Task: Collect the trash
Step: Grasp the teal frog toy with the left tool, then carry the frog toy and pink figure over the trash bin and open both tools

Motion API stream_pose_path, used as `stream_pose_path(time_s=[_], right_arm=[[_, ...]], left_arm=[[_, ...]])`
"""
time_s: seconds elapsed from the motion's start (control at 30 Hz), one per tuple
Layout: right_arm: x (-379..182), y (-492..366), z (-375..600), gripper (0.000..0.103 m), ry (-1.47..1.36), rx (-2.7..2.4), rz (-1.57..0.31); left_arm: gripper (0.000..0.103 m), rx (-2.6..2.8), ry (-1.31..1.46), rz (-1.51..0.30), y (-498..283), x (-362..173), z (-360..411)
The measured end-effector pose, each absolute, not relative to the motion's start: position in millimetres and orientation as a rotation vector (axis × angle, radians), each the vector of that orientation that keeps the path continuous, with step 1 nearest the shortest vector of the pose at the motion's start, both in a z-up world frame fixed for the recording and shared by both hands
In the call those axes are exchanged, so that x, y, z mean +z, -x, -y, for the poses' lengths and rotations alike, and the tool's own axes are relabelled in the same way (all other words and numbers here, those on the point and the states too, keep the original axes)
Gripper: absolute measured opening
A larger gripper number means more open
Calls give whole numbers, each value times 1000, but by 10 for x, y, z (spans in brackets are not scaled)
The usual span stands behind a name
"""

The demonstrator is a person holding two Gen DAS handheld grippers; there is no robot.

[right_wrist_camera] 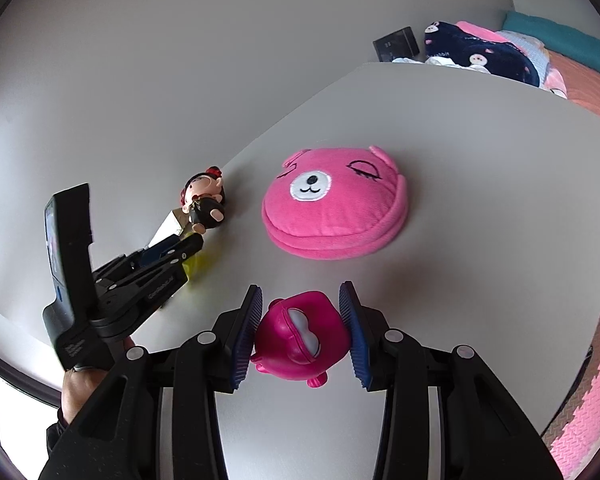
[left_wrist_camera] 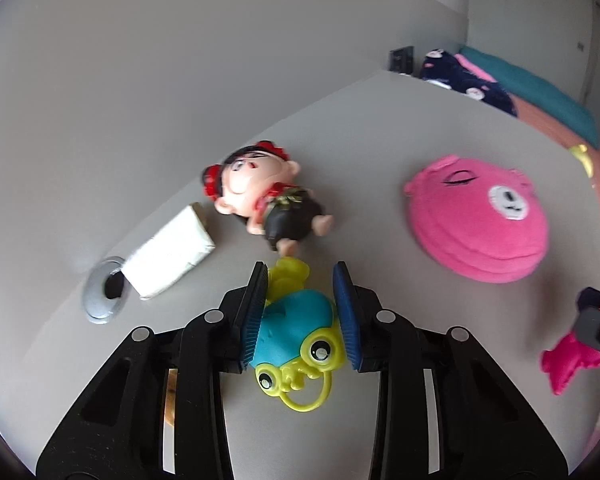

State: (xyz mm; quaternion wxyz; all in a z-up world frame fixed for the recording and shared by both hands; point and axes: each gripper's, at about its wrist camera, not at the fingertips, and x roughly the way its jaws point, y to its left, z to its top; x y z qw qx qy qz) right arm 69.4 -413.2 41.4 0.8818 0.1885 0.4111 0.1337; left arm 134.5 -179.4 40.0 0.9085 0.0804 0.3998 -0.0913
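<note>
My left gripper (left_wrist_camera: 300,276) is shut on a blue and yellow fish toy (left_wrist_camera: 296,332), its pads pressing the toy's sides just above the grey table (left_wrist_camera: 380,120). My right gripper (right_wrist_camera: 300,300) is shut on a magenta fish toy (right_wrist_camera: 300,340), also low over the table. The left gripper shows in the right wrist view (right_wrist_camera: 188,248), and the magenta toy shows at the right edge of the left wrist view (left_wrist_camera: 568,360). A white tissue pack (left_wrist_camera: 168,256) lies by a doll (left_wrist_camera: 268,200).
A pink bear-face cushion (right_wrist_camera: 332,208) lies mid-table beyond the right gripper. A round cable hole (left_wrist_camera: 104,292) is under the tissue pack's end. The grey wall runs along the table's left. A bed with dark plush fabric (right_wrist_camera: 480,52) lies past the far edge.
</note>
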Motion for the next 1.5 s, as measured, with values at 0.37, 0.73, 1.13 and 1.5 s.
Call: stream_pose_path(time_s=[0.37, 0.73, 1.13, 1.5], right_arm=[[426, -559, 4309, 42, -429, 284, -845], [443, -533, 4325, 42, -429, 281, -835], [423, -504, 4328, 42, -437, 286, -832], [563, -422, 4536, 42, -465, 296, -790]], left_arm=[[37, -157, -219, -849, -1251, 305, 1921], [78, -177, -224, -903, -1302, 131, 1955], [55, -210, -230, -858, -1241, 163, 1921], [55, -264, -222, -785, -914, 515, 2147]])
